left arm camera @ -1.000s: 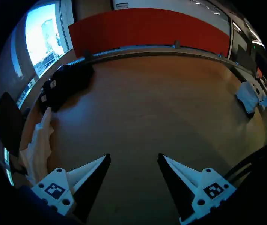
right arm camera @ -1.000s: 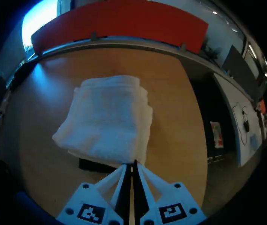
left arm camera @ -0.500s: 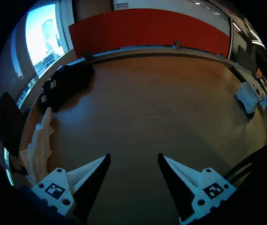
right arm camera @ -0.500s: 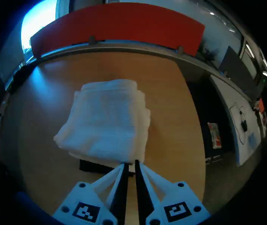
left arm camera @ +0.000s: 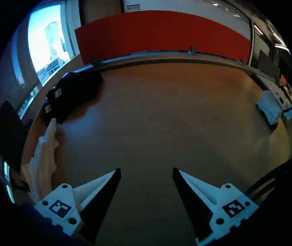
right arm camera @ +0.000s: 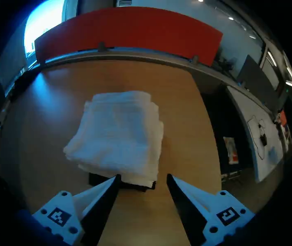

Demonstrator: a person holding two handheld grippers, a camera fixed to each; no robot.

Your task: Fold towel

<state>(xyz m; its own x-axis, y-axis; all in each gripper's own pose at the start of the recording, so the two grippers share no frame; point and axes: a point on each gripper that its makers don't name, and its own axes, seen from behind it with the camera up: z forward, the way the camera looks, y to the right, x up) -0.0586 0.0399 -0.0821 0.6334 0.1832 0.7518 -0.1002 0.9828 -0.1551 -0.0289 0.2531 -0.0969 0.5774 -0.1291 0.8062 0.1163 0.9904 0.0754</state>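
The left tongs (left arm camera: 146, 170) stand wide open and hold nothing, above the bare wooden surface (left arm camera: 166, 115). The right tongs (right arm camera: 143, 176) are also open and empty. The folded white towel (right arm camera: 119, 137) lies just ahead of their tips. The folding seems finished, so the next move probably needs only a clean retreat.
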